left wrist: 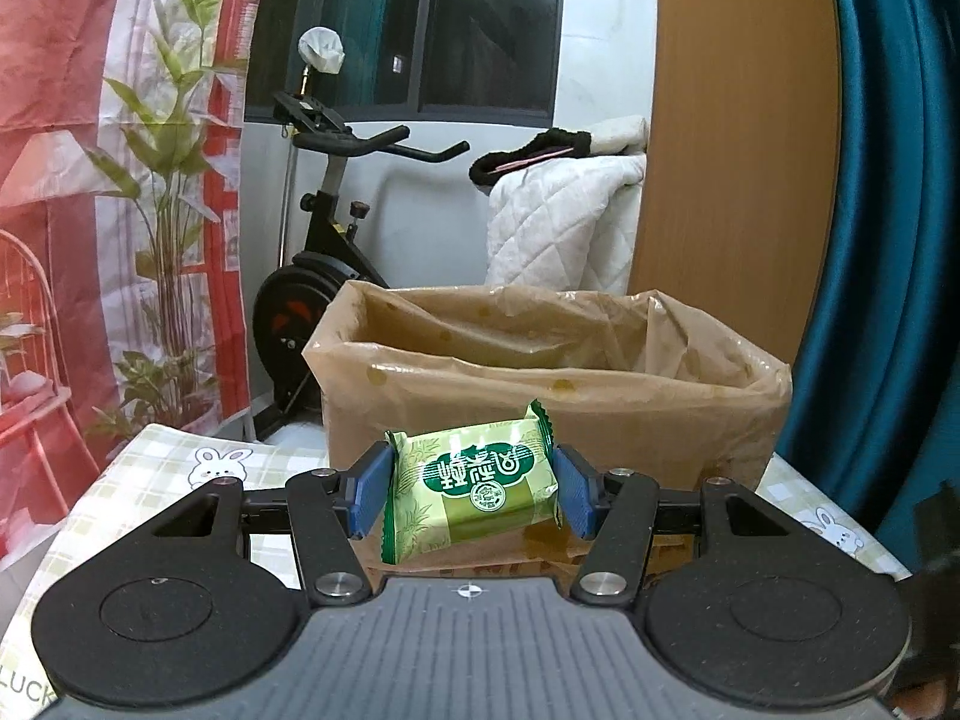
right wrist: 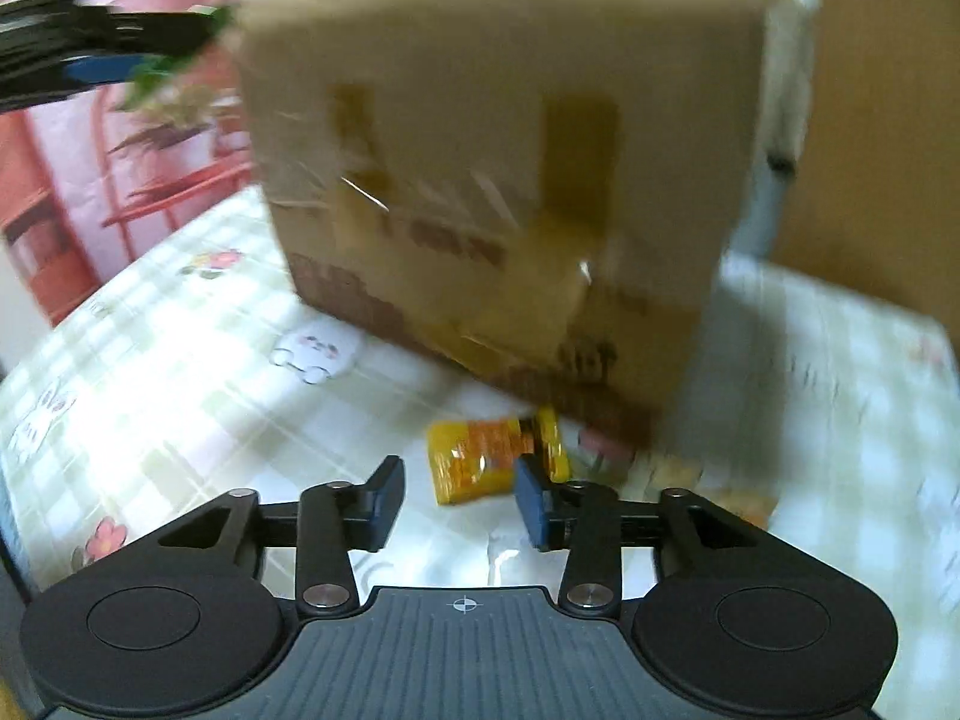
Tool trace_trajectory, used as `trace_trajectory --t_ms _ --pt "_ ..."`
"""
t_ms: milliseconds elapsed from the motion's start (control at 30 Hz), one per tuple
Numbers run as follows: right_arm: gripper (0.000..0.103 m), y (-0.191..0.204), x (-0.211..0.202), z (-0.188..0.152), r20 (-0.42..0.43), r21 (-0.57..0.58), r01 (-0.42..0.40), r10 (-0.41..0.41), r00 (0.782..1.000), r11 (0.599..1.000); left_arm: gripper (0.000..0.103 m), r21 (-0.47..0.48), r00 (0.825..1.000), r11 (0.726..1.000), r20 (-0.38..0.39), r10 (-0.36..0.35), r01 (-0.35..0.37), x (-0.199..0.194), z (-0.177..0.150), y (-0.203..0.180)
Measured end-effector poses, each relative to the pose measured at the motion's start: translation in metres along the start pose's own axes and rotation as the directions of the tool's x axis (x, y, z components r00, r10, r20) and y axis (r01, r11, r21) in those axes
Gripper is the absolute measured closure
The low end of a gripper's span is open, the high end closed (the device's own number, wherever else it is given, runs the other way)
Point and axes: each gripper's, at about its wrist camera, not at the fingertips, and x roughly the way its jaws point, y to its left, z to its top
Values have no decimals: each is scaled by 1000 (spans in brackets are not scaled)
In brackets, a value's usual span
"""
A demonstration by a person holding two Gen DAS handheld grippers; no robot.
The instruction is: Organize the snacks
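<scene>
My left gripper point(left wrist: 471, 489) is shut on a green snack packet point(left wrist: 474, 489) and holds it up in front of a cardboard box point(left wrist: 540, 414) lined with a brown plastic bag, just below the box's open top. My right gripper point(right wrist: 459, 501) is open and empty, low over the table. A yellow-orange snack packet point(right wrist: 483, 468) lies on the tablecloth just ahead of its fingers, against the foot of the box point(right wrist: 504, 180). The left gripper shows blurred at the top left of the right wrist view point(right wrist: 90, 63).
The table has a checked cloth with rabbit prints point(right wrist: 150, 360). An exercise bike point(left wrist: 324, 252), a white quilt point(left wrist: 558, 222), a wooden panel point(left wrist: 738, 150) and a teal curtain point(left wrist: 888, 240) stand behind the box. A red printed backdrop point(left wrist: 90, 180) hangs at the left.
</scene>
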Motion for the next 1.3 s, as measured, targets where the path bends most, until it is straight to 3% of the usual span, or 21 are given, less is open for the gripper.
trace_trajectory --t_ms 33,200,367,533,700,800,967,1100,1300 --pt "50 -4 7 0 -10 45 -2 3 1000 999 43 2 1000 1000 -2 2 -2 0 -1 0" --pt "44 -23 36 1 -29 307 -11 21 999 952 43 -6 1000 1000 -13 15 -15 -1 -6 6" --pt "43 -20 50 12 -7 383 26 -26 1000 923 43 -27 999 999 -22 25 -25 0 -10 14" --pt "42 5 57 18 -43 244 119 -112 993 962 43 -39 999 999 -24 27 -28 -1 -13 20" --pt "51 26 55 4 -41 59 182 -180 983 982 43 -53 999 998 -33 31 -32 0 -16 24" --pt "73 28 48 -6 -18 33 204 -203 979 978 43 -58 998 998 -45 32 -35 4 -18 22" --pt "75 29 31 -14 3 12 125 -125 992 992 43 -45 999 999 -44 25 -27 1 -18 17" --pt "75 51 1 -16 48 -86 56 -52 997 995 43 -29 999 999 -36 31 -32 -5 -16 17" --pt "76 86 -62 -1 170 -190 -16 49 984 982 43 -10 999 999 -14 38 -38 -12 -7 12"
